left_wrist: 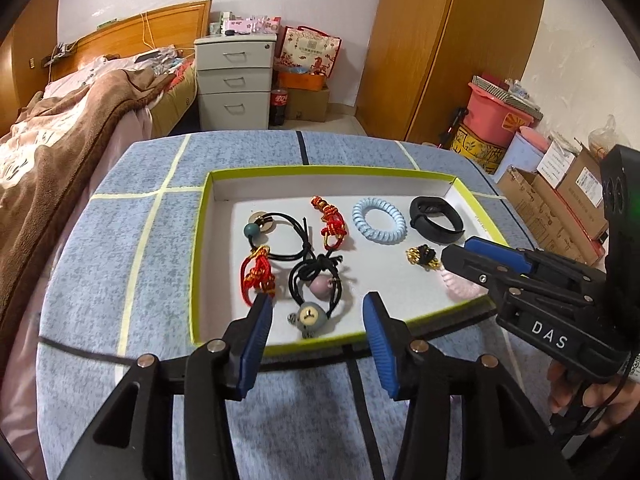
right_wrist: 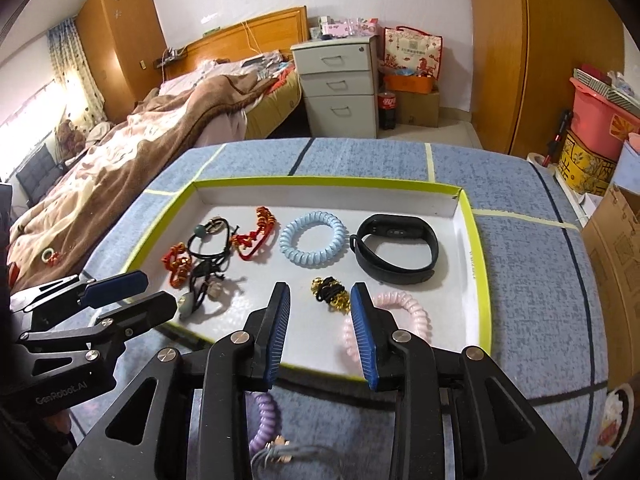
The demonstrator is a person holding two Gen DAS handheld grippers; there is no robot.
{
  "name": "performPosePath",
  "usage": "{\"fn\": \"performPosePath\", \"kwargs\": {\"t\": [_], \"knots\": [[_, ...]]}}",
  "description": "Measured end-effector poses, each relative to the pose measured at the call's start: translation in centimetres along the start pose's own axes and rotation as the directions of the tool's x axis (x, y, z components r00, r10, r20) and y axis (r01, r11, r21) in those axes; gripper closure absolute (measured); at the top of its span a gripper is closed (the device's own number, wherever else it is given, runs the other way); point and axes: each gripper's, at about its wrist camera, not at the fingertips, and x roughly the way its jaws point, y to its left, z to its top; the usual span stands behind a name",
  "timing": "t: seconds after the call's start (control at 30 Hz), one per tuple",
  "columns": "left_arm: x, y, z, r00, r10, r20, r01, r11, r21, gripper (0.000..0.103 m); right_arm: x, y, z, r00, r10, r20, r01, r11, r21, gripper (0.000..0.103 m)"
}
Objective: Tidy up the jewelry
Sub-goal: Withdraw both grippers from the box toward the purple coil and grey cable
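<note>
Left hand-held gripper [left_wrist: 318,320] spread, nothing between pads, over near rim of tray [left_wrist: 280,170]. Right hand-held gripper [right_wrist: 320,312] part spread, empty, above gold-and-black chain [right_wrist: 330,292].

Risks:
- black hair ties [left_wrist: 316,276] tangled, one pull may drag neighbours
- purple coil tie [right_wrist: 264,424] on worktop [right_wrist: 520,240] outside tray, easily missed
</note>
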Motion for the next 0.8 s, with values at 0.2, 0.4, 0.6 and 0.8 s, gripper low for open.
{"fn": "performPosePath", "kwargs": {"t": [0.2,0.4,0.6,0.8], "knots": [[-2.4,-0.3,-1.3,0.999,-0.01,0.043,0.011,1.0,-0.017,0.052,-2.2,0.1,-0.9,0.999,0.001,0.034,-0.001,1.0,0.01,0.07],[-4.3,-0.5,-2.6,0.996,0.019,0.085,-0.016,0.999,-0.032,0.051,-4.1,0.5,-2.5,0.999,-0.005,0.052,0.004,1.0,0.008,0.07],[-5.8,-0.7,-4.1,0.994,0.028,0.103,-0.024,0.999,-0.036,0.051,-5.4,0.6,-4.1,0.998,-0.015,0.061,0.015,1.0,0.001,0.07],[-6.7,-1.0,-5.5,0.993,0.043,0.114,-0.039,0.999,-0.032,0.05,-6.3,0.5,-5.6,0.998,-0.015,0.063,0.015,1.0,0.014,0.07]]}}
